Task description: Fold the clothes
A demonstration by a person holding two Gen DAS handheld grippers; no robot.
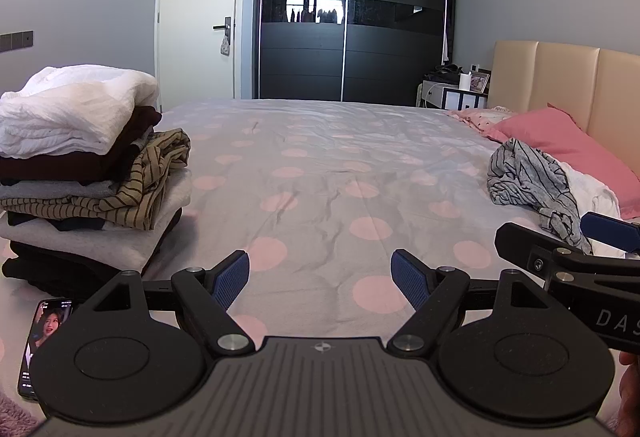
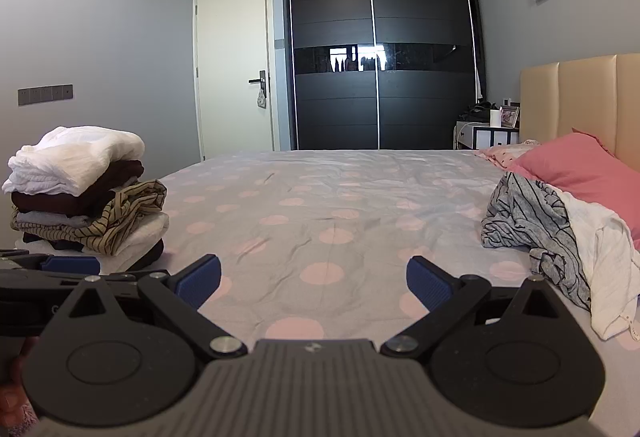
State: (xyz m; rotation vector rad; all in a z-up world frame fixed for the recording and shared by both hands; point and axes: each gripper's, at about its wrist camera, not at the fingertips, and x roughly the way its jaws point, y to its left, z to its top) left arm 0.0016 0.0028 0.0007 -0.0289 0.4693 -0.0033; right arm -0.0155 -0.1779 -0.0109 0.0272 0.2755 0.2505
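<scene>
Crumpled grey striped shirt [image 2: 532,229] sits unfolded at the frame's right edge on the polka-dot bed [image 2: 320,197], over a white garment [image 2: 600,261]. Folded stack [image 2: 84,197] far left. Left gripper [image 1: 320,277] and right gripper [image 2: 314,279] both hang spread wide, holding nothing.

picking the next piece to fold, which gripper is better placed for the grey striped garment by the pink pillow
Right. The grey striped garment lies crumpled on the right side of the bed, nearer the open right gripper; the open left gripper sits further left, beside the folded stack.
</scene>
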